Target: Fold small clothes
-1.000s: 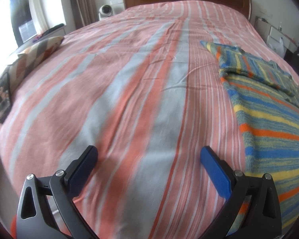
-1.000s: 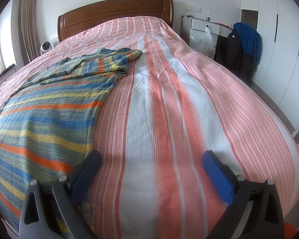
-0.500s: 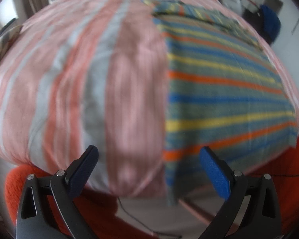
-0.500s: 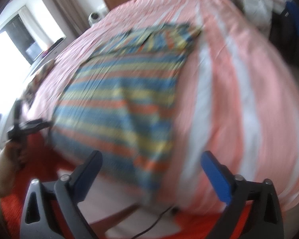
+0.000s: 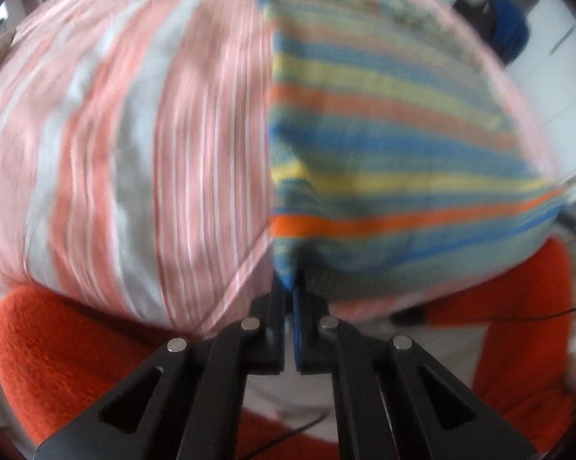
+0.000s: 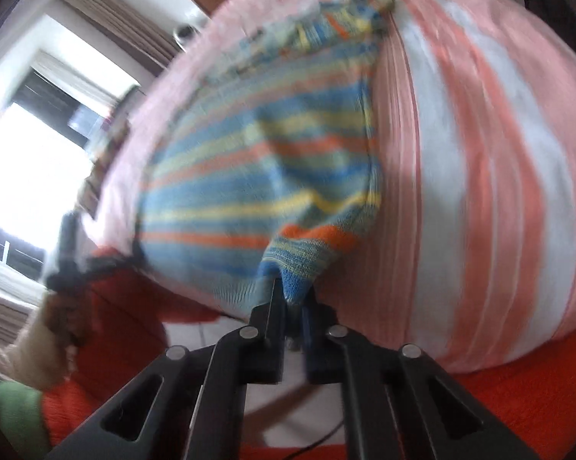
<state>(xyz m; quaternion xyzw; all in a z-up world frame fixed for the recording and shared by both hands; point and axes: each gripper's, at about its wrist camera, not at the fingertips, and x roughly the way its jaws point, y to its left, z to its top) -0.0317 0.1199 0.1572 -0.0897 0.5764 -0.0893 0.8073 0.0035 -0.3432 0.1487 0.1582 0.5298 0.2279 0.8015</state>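
Left wrist view. My left gripper has its black jaws pinched together on the near left corner of the knitted garment with blue, yellow, orange and grey-green stripes. The garment lies flat on the bed's pink, white and grey striped cover, its hem at the bed's near edge, above the fuzzy orange floor covering. The frame is blurred by motion.

Right wrist view. My right gripper is likewise clamped shut, with the garment's near right corner bunched between its pads; the knit puckers into a small peak just ahead of the fingertips. At the far left of this view my left hand shows with its gripper, beside a bright window.

Risks, as I judge them. The left pinch sits at the very edge of the hem, so a quick lift could let the corner slip free. That same pinch may have caught the bed cover along with the knit, since a fold of the cover rises toward the jaws; lifting would then drag the bedding. Raising the two corners unevenly would skew the fold line, and the loose knit is likely to stretch or sag between the two grips.

Writing. No brand, label or legible text can be made out in either view.
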